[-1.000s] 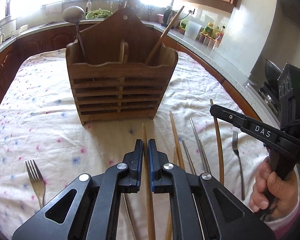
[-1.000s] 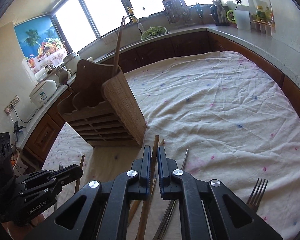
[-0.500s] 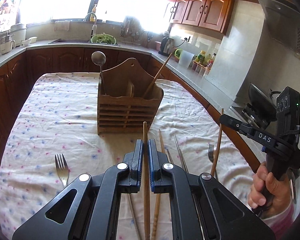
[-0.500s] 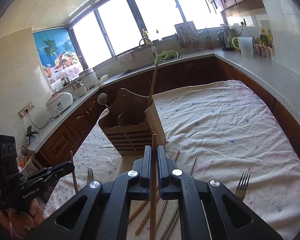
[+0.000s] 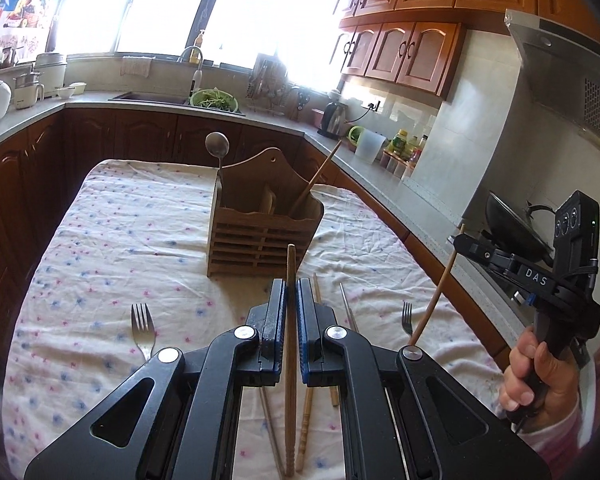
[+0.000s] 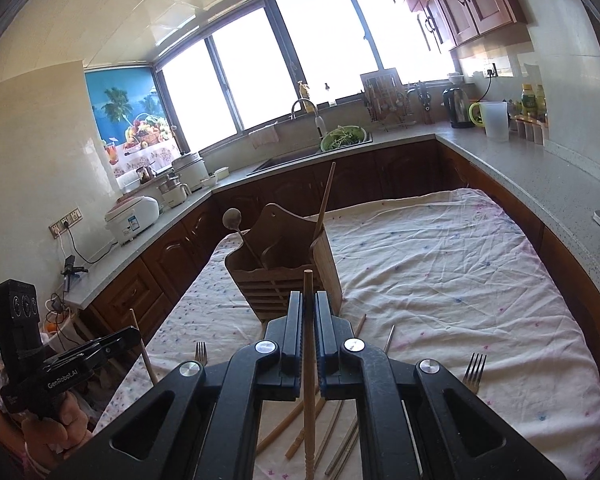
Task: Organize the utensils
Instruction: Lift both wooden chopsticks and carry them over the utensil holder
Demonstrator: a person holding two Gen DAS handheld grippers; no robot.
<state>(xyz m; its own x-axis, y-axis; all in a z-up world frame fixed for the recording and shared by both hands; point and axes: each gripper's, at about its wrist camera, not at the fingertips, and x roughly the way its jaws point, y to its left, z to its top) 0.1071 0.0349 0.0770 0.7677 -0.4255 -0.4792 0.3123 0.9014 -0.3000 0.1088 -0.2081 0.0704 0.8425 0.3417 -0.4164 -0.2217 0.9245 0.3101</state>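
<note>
Left claw showing black arms, silver screws, blue-edged pads, right claw bearing white "DAS" lettering, hand wearing a pink-striped sleeve

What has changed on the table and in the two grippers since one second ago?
Both grippers rose and drew back from the wooden holder. The left gripper lifted one wooden chopstick off the cloth; the right gripper lifted another chopstick. Both jaws stayed shut on them. The holder, the forks and the other chopsticks stayed in place.
</note>
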